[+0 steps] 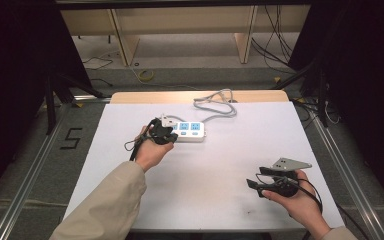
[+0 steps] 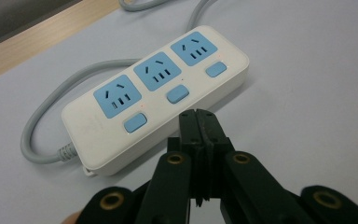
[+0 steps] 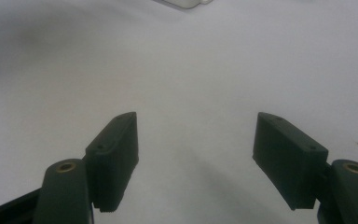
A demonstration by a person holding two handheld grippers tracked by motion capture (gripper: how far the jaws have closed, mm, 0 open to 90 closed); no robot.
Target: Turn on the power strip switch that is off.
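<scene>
Power strip [image 2: 158,93] – glossy white plastic; table sheet [image 2: 307,116] – matt, smooth.

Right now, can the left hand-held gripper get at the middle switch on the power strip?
Probably yes. The left hand-held gripper, jaws closed, sits just short of the power strip, tip aimed near the middle switch. Nothing lies between them, and the grey cord trails off behind.
</scene>
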